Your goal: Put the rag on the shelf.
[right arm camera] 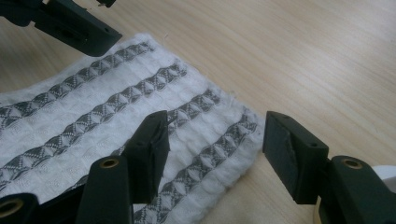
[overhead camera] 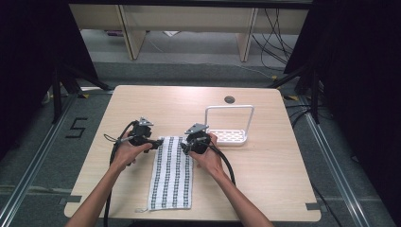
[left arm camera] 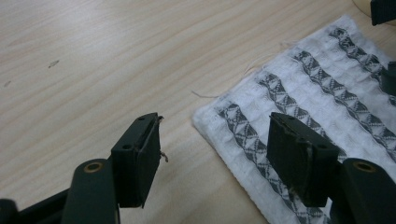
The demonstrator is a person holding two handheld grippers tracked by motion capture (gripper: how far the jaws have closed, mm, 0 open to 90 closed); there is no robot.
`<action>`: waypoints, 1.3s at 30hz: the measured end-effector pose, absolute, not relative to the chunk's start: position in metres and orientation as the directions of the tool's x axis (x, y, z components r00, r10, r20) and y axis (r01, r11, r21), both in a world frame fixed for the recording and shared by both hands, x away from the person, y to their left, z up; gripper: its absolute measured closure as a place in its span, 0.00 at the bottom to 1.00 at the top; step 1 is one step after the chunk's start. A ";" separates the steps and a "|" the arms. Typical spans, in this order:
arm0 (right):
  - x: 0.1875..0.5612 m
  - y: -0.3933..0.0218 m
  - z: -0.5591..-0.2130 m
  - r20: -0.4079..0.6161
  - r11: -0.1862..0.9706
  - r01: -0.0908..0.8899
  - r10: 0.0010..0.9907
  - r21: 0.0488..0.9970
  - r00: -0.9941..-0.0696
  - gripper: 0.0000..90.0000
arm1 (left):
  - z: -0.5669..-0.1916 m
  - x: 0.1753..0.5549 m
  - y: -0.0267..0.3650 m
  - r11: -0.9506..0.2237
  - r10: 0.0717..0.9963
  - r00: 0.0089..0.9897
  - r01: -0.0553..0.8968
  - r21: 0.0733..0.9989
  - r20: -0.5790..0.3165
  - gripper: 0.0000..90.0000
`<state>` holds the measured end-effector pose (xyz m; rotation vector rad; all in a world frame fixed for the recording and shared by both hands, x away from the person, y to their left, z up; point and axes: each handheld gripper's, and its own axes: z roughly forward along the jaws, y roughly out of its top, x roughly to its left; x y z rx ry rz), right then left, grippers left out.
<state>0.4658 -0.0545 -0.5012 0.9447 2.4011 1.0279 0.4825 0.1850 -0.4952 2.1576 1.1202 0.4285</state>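
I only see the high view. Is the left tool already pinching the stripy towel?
Observer: No. In the left gripper view, the left tool is open, straddling the towel corner.
Operator: And the other one?
Observer: The right tool is open too, one jaw over the cloth, one over bare table.
Operator: Is the towel's edge neat?
Observer: A loose thread sticks out from its corner.

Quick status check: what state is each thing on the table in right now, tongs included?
Towel: folded into a long strip, flat on the table, ungripped.
Left tongs: open, straddling the towel's far left corner.
Right tongs: open, straddling its far right corner.
Rack: upright, empty, apart from the towel.
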 end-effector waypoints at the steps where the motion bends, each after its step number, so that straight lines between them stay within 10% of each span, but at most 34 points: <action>1: 0.466 -0.054 -0.502 -0.062 0.512 0.439 0.700 0.739 -0.712 0.47 | -0.496 0.484 0.184 -0.419 0.813 0.582 0.592 0.689 -0.005 0.39; 23: 0.469 -0.049 -0.507 -0.074 0.511 0.454 0.720 0.730 -0.690 0.46 | -0.505 0.496 0.171 -0.483 0.795 0.606 0.594 0.643 0.038 0.51; 32: 0.468 -0.050 -0.505 -0.052 0.499 0.475 0.727 0.725 -0.685 0.46 | -0.504 0.493 0.168 -0.497 0.751 0.661 0.577 0.648 -0.012 0.90; 39: 0.467 -0.048 -0.506 -0.055 0.497 0.474 0.730 0.727 -0.681 0.46 | -0.503 0.488 0.174 -0.535 0.707 0.706 0.564 0.629 -0.031 0.96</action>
